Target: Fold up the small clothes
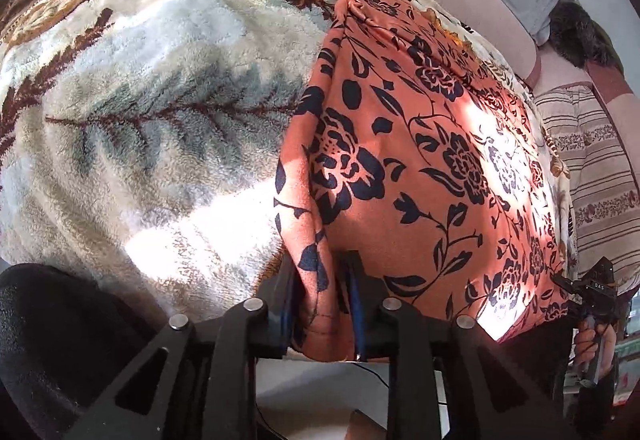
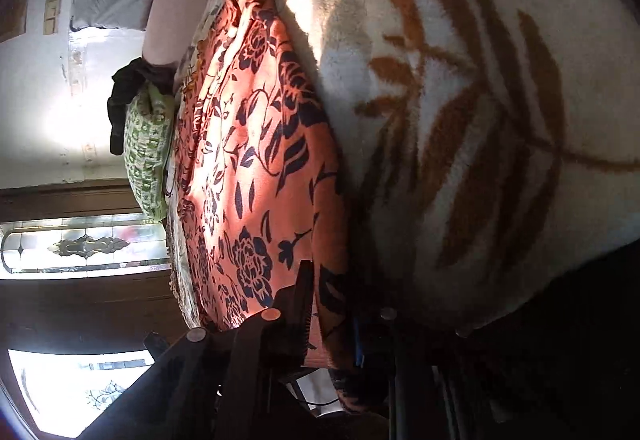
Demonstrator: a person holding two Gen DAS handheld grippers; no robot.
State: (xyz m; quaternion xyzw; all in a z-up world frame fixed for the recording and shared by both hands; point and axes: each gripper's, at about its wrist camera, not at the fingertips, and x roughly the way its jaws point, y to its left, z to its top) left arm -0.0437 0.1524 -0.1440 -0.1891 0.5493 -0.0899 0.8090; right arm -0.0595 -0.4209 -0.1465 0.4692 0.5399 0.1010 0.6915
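Now both grippers are gripping the near edge of the orange flowered cloth [image 1: 420, 159], which is lying spread on the fleece blanket [image 1: 160, 99] of the bed. To fold well, the two corners should be rising together and travelling evenly to the far edge. On the left, the left gripper [image 1: 324, 296] is pinching the near left corner between closed jaws. On the right, the right gripper [image 2: 332, 316] is clamping the near right corner.
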